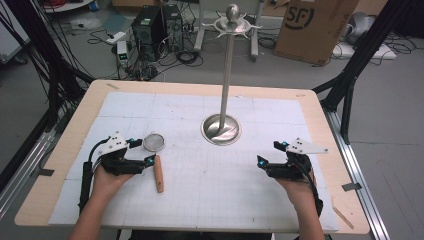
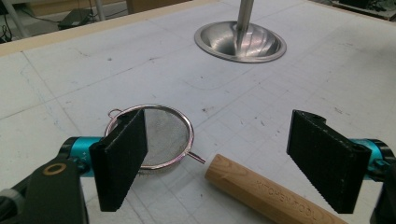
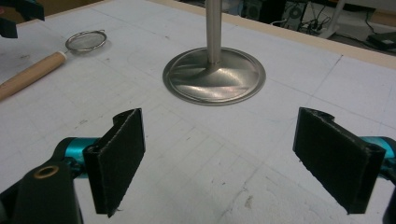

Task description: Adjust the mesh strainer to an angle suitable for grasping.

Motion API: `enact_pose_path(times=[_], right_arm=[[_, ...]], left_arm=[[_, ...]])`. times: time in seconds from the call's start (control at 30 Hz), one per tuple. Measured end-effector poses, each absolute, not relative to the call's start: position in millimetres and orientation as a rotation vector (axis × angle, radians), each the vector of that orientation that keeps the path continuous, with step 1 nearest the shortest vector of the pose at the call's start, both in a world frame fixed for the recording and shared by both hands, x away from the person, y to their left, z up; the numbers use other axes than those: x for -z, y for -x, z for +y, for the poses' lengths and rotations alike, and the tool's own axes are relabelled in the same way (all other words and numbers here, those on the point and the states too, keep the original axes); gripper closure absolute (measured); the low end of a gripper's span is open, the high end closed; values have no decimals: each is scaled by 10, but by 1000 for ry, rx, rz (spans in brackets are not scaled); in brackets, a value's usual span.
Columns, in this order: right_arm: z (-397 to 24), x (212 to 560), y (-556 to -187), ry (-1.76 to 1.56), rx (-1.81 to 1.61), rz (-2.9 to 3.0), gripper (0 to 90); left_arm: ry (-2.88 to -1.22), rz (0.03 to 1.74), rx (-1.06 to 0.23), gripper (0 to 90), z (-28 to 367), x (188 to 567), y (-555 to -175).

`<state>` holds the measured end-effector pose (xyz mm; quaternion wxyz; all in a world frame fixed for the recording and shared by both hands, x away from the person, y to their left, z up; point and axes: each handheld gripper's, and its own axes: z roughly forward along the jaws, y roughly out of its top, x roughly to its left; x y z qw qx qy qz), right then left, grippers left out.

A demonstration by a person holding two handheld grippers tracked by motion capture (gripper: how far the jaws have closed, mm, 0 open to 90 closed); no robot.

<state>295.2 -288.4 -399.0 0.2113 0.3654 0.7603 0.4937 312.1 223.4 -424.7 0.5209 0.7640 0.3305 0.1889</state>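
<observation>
Where the wooden handle [image 2: 261,193] meets round wire mesh, the strainer [image 2: 166,135] lies flat. Left gripper [image 2: 229,161] gapes over it, gripping nothing; right gripper [image 3: 238,163] likewise released.

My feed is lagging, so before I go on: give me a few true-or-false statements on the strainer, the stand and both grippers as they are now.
1. The left gripper is shut on the strainer's wooden handle. False: its fingers stand wide open on either side of the handle and do not touch it.
2. The strainer lies flat on the white mat. True.
3. The strainer hangs from a hook at the top of the metal stand. False: it lies on the mat to the left of the stand's base.
4. The right gripper is open and holds nothing. True.
5. The stand is upright on its round base. True.
</observation>
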Motion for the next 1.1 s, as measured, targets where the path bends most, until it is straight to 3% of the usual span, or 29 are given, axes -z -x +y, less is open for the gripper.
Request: enact_pose_path(times=[0.37,0.47,0.97,1.1], right_arm=[[-2883,3994,-2946,-1018,-1371,2115,158],[-2892,3995,-2952,-1026,-1368,2112,158],[-2854,4012,-3021,-1026,-1373,2122,158],[-2845,4012,-3024,-1028,-1374,2122,159]], left_arm=[[-1885,780,-448,197,2201,4285,-3096],[-1884,784,-441,229,2212,4283,-3092],[-2029,658,-327,736,2218,4378,-2999],[-2049,648,-299,824,2209,4395,-2995]])
